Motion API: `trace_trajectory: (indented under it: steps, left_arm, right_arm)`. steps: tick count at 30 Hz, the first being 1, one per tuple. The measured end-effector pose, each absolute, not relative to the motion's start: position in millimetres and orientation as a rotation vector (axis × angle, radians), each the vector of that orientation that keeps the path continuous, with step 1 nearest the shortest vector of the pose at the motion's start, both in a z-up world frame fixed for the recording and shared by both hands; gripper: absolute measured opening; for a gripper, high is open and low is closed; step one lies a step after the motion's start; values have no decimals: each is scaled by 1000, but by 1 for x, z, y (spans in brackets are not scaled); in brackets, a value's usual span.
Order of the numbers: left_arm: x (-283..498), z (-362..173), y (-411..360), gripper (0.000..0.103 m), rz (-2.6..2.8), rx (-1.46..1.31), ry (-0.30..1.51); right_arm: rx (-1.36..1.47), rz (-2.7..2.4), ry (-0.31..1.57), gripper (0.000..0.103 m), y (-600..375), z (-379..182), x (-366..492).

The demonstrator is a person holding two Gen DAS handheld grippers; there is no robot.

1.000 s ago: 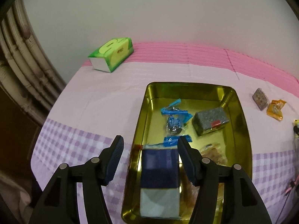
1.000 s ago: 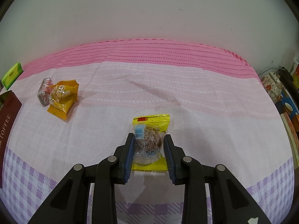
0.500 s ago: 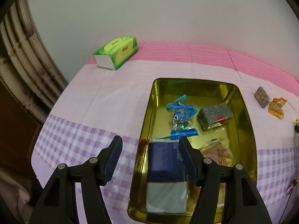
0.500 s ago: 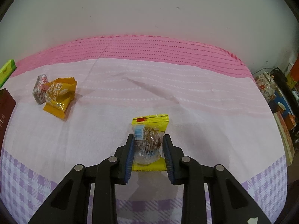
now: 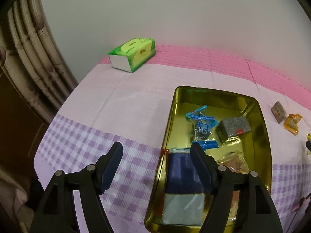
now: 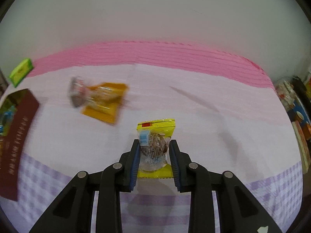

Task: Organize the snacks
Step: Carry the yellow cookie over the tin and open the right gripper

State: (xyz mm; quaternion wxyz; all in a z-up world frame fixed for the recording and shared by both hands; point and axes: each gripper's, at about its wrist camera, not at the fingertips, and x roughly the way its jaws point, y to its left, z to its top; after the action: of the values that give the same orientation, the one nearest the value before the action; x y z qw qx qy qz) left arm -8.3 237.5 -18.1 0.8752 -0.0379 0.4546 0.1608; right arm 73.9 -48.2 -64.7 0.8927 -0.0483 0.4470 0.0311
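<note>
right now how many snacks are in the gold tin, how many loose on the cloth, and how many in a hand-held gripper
In the gold tin: 4 (blue candy, grey block, navy pack, clear pack)
Loose on the cloth: 2 (grey packet, orange packet)
In the right hand-held gripper: 1 (yellow snack)
Total: 7

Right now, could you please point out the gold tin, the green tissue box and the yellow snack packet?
gold tin (image 5: 262,128): left wrist view, right inner wall.
green tissue box (image 5: 136,53): left wrist view, top face.
yellow snack packet (image 6: 156,125): right wrist view, upper yellow seal.
</note>
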Motion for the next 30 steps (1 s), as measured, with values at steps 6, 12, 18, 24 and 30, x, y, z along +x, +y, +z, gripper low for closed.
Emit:
trace_trajectory:
  steps: [6, 12, 18, 24, 30]
  left_arm:
    - [-8, -16, 248, 73, 368, -93, 944]
    - [-9, -16, 258, 73, 408, -109, 950]
    - [-11, -15, 271, 73, 472, -128, 949]
    - [-13, -15, 281, 74, 490, -158, 953]
    - [-14, -16, 289, 74, 524, -176, 959]
  right_arm:
    - [-88, 215, 883, 27, 6, -38, 71]
    - [-84, 350, 871, 27, 62, -22, 70]
    - [-140, 451, 872, 27, 128, -20, 62]
    - [-194, 489, 894, 27, 166, -30, 58]
    - [-237, 497, 914, 27, 184, -38, 61]
